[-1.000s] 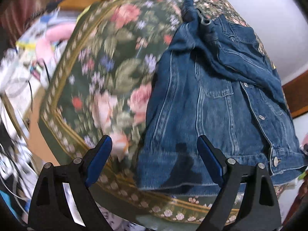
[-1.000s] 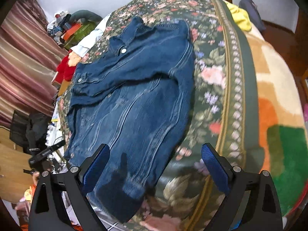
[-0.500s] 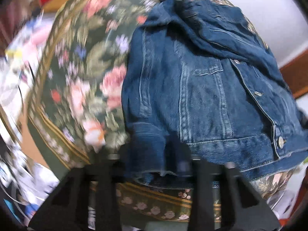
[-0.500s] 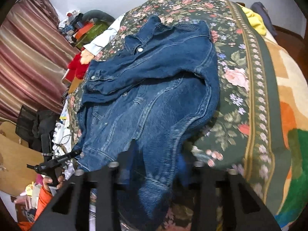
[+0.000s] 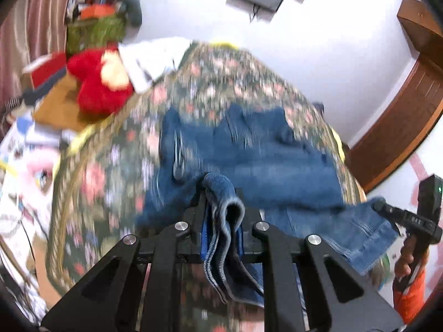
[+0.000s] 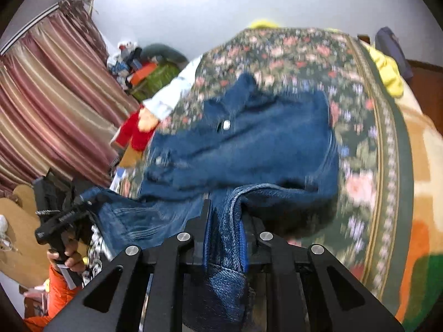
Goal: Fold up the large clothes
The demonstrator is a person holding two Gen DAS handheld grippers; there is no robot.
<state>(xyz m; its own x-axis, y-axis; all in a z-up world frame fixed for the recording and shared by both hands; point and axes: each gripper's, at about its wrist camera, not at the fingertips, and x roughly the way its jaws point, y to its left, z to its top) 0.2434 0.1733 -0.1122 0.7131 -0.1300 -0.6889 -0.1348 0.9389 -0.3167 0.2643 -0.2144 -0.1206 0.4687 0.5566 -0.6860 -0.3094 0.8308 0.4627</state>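
The blue denim jacket [image 6: 249, 149] lies on the bed's flowery cover [image 6: 365, 144]. The left gripper [image 5: 223, 221] is closing its jaws on the jacket's bottom edge. The right gripper [image 6: 224, 238] pinches the edge tight too.

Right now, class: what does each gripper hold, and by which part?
Both hold the denim jacket by its bottom hem: the left gripper pinches one bunched corner, the right gripper the other.
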